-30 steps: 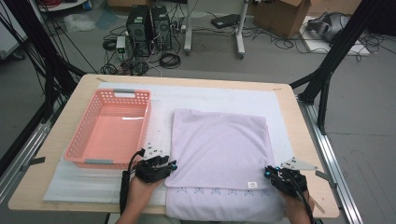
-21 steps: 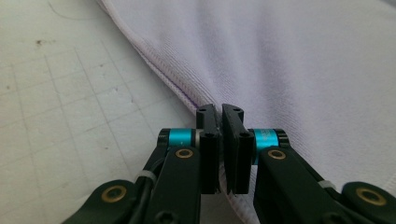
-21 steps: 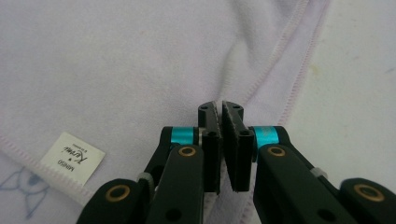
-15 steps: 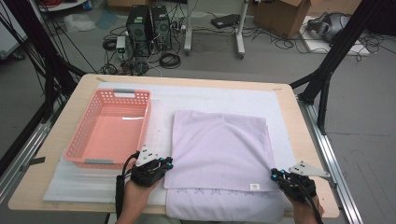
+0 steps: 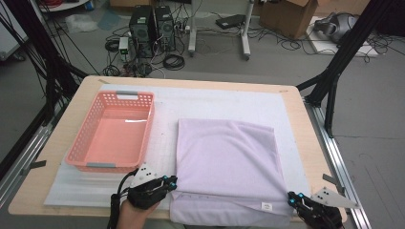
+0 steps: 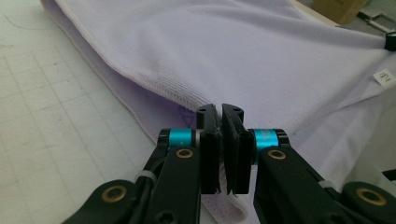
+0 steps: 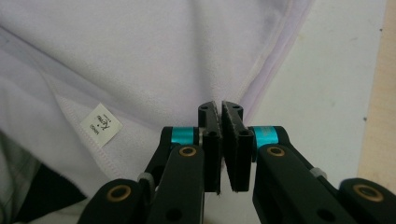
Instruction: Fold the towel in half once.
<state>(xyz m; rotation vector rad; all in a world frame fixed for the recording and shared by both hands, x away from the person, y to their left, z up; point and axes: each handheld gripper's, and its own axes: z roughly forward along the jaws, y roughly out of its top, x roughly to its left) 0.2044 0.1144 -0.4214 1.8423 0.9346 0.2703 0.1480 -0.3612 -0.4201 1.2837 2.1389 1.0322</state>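
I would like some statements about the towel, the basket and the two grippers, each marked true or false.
1. The towel lies to the right of the basket. True.
2. The basket holds a folded cloth. False: nothing shows inside it.
3. The left gripper has its jaws shut at the towel's edge. True.
4. The right gripper is wide open above the basket. False: its jaws are shut at the towel's near right corner.
5. The towel carries a small white label. True.
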